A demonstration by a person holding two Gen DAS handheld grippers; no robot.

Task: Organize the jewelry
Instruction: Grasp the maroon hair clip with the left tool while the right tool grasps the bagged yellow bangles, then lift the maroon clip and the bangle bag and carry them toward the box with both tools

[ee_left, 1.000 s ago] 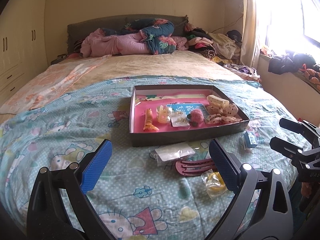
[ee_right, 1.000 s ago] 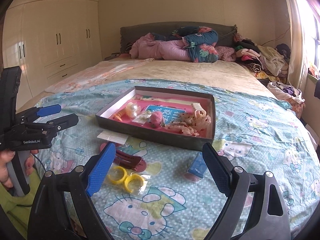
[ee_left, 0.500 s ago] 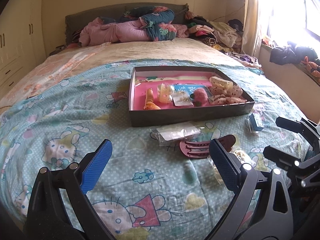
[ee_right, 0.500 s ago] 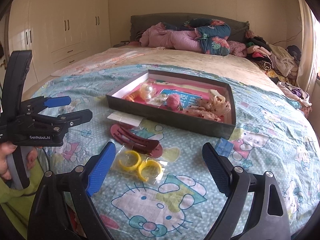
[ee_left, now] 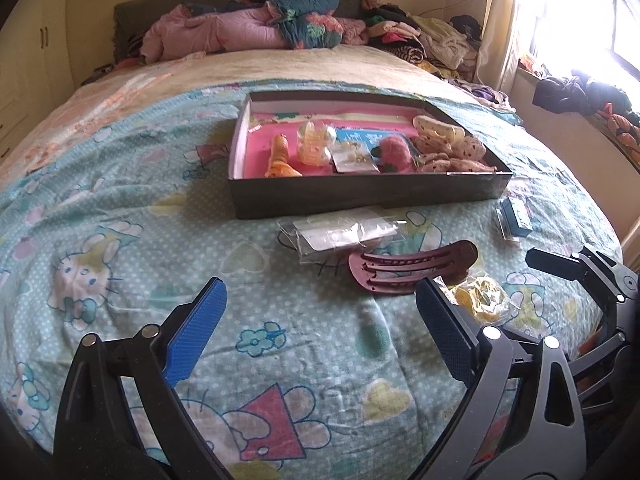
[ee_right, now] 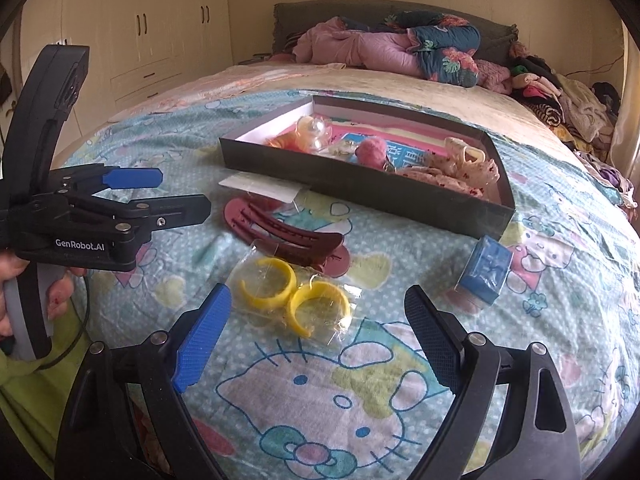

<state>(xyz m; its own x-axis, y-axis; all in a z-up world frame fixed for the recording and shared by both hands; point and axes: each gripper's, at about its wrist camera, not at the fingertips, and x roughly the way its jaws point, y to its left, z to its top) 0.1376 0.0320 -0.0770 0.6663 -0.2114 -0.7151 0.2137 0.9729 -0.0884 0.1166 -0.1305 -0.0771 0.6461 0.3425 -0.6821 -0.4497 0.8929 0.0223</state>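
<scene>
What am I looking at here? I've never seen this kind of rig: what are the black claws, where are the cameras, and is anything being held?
No robot: a person carries a two-finger gripper in each hand, with a fisheye camera on each looking along its fingers. One picture is from the left gripper, the other from the right gripper. Both are open and hold nothing. The right view also shows the left gripper from the side. They hover over a bed with a cartoon-print sheet. On it stands a shallow box with hair accessories inside. Before the box lie a dark red hair clip, a bag of yellow rings, a clear packet and a small blue box.
</scene>
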